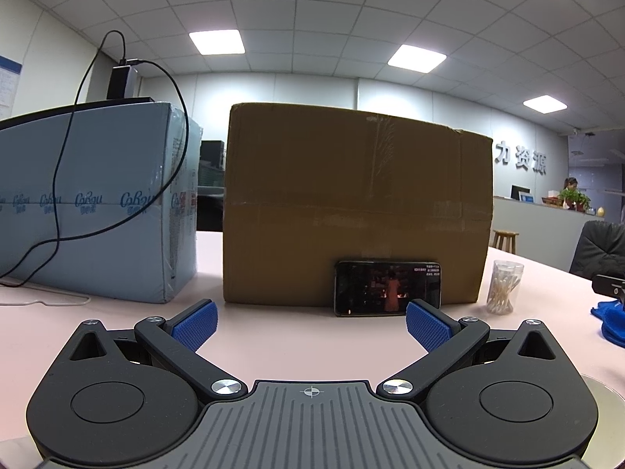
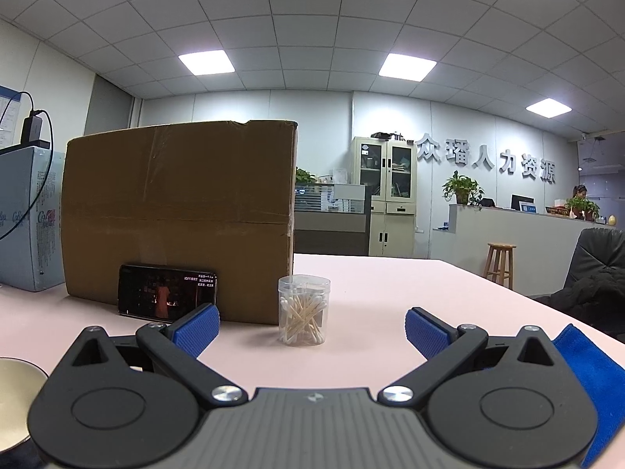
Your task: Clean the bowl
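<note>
A metal bowl shows only as a pale rim: at the lower right edge (image 1: 604, 400) in the left wrist view and at the lower left edge (image 2: 15, 389) in the right wrist view, so it sits between the two grippers. A blue cloth (image 2: 591, 385) lies on the pink table just right of my right gripper (image 2: 311, 331); it also shows at the right edge (image 1: 609, 322) of the left wrist view. My left gripper (image 1: 311, 326) and right gripper both stand wide open, with nothing between their blue pads.
A big cardboard box (image 1: 351, 203) stands ahead with a lit phone (image 1: 386, 289) leaning on it. A clear jar of cotton swabs (image 2: 304, 310) stands in front of the right gripper. A light blue box (image 1: 97, 203) with cables is at the left. A black chair (image 2: 601, 269) is at the right.
</note>
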`<state>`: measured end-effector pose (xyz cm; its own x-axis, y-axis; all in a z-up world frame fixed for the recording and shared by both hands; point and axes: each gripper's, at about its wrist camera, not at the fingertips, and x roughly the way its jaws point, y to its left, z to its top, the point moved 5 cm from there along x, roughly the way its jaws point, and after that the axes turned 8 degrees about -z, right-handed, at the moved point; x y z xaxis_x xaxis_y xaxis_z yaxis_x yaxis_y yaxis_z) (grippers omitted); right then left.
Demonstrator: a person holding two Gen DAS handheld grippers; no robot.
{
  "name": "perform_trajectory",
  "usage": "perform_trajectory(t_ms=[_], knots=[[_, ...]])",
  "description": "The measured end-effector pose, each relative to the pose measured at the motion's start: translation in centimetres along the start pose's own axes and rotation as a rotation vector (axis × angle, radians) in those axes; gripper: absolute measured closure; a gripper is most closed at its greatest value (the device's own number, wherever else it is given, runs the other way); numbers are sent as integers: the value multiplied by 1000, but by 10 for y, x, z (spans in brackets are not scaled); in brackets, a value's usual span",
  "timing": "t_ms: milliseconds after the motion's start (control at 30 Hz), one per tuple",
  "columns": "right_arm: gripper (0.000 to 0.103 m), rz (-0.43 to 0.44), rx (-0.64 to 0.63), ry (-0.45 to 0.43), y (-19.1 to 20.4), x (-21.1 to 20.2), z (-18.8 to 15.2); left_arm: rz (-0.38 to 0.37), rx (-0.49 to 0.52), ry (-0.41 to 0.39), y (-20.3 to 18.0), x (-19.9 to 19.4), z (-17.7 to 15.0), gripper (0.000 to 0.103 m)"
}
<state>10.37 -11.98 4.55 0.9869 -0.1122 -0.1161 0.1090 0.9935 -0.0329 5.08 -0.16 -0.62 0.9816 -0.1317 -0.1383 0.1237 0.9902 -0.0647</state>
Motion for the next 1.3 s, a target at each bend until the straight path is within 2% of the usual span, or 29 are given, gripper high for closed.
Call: perform_trajectory(t_ms=[333,767,1033,1300], knots=[[0,-25,-2,9,0,5,-2,6,-2,5,1,0,-1,0],[0,-11,-10,-6,0,-1,-2,17,2,-16,0,-3,0,0],[0,38,4,-50,0,-10,1,30,0,-38,1,-8,1,0],[0,105,4,-63,4,-20,3,-1,-16,-35,2,-9,2,0]])
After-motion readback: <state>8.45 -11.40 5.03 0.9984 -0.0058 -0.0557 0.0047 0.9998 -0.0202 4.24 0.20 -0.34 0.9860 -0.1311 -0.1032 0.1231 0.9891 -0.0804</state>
